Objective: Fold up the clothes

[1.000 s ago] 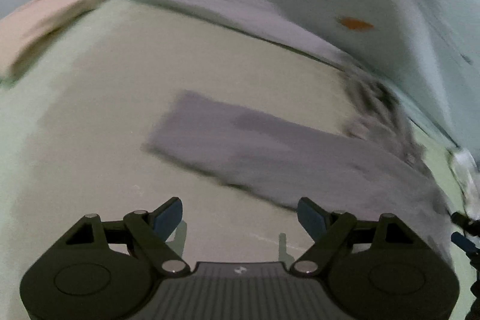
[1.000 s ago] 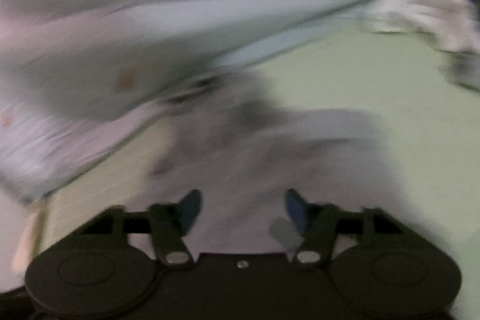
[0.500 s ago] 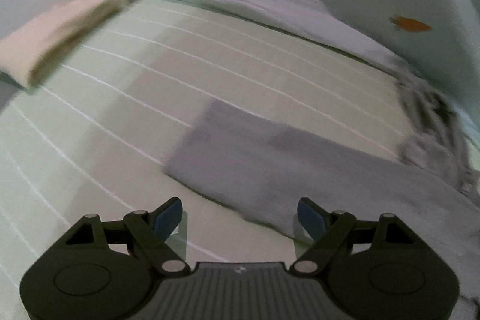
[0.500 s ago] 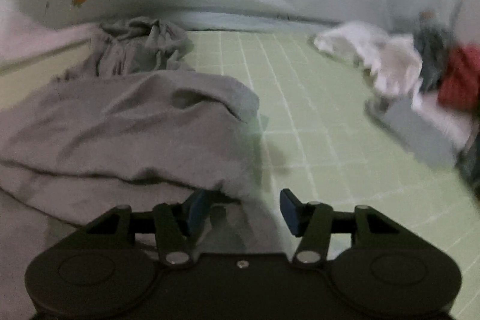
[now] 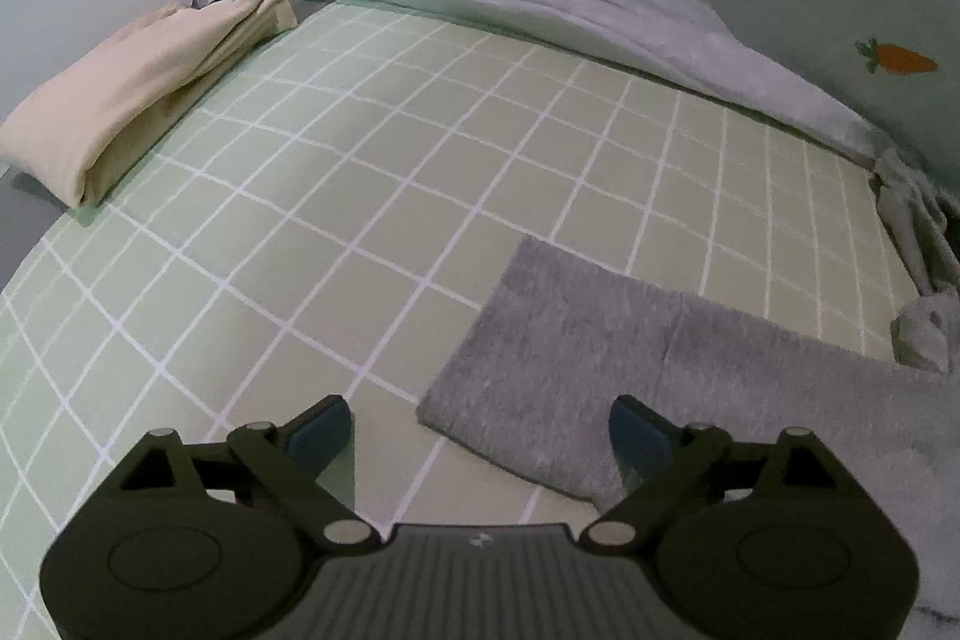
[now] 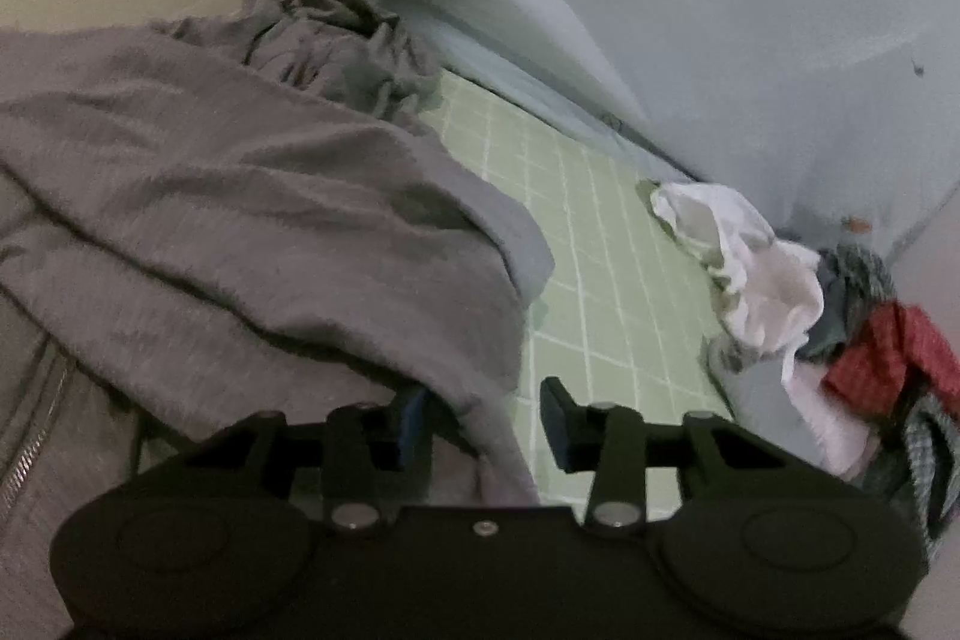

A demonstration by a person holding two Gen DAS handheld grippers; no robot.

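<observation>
Grey fleece zip-up garment [image 6: 252,220] lies spread on the green checked bed sheet [image 5: 372,196]. Left claw [image 5: 480,430] has just been widening, jaws spread above a sleeve end, gripping nothing. Right claw [image 6: 483,421] has just been narrowing around a garment fold, pads not yet pressing.

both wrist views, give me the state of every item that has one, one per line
grey garment: unfolded, spread and rumpled on the bed, sleeve end lying flat
beige garment: folded, set at the bed's edge
white garment: crumpled, unfolded, in the heap
red checked garment: crumpled, in the heap
left gripper: open, has been opening, nothing gripped
right gripper: open, has been closing, grey fabric edge between, not pinched
</observation>
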